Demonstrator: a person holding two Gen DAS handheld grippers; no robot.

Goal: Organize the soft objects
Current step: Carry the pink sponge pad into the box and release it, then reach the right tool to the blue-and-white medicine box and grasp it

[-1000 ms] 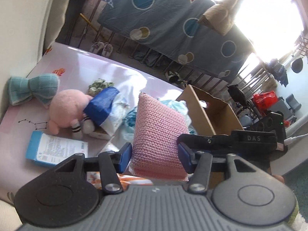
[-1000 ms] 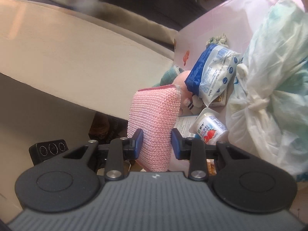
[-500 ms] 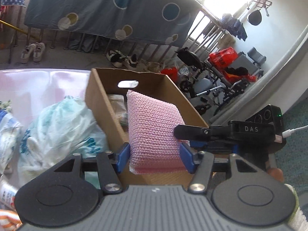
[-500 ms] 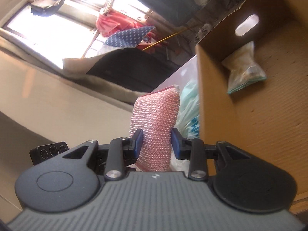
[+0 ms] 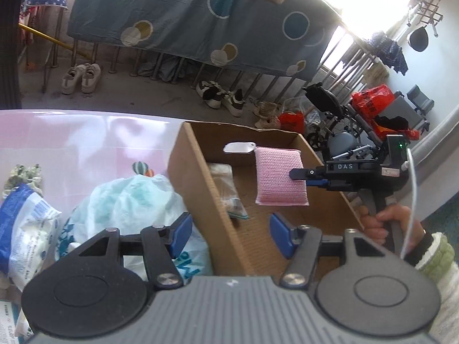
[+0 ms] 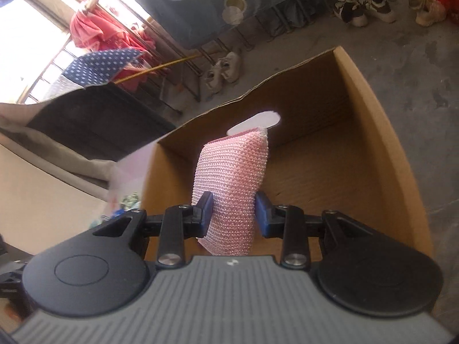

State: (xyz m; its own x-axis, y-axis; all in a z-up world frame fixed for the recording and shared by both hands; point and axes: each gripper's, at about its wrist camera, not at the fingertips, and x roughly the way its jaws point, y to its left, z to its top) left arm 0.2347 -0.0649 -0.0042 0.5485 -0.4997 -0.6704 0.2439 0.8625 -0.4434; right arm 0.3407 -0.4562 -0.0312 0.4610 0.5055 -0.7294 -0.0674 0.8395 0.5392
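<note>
Now the pink sponge (image 6: 232,189) hangs above the open box (image 5: 200,177), pinched near its lower end by the right tongs (image 6: 233,215), whose pads press into its knit sides so that it stands on edge rather than flat. That narrow, upright hold probably serves to slip it down inside the cardboard walls without catching a rim. From the left wrist view the same sponge shows over the box floor, near the far wall with the handle slot (image 5: 239,147), and clear of the bottom as far as one can judge. The left tongs (image 5: 228,236) have just been opening and now stand apart with nothing between them, straddling the box's near wall; they look to have handed the sponge over and are out of the job. Already in the box, a clear packet (image 5: 226,192) lies along the left wall, so the free floor is on the right, under the sponge. Outside, on the pink surface (image 5: 86,143), a pale plastic bag (image 5: 129,197) leans against the box, with a blue and white pouch (image 5: 25,223) beside it, presumably still to be sorted. Nothing blocks the drop except the packet, should the sponge drift left.
</note>
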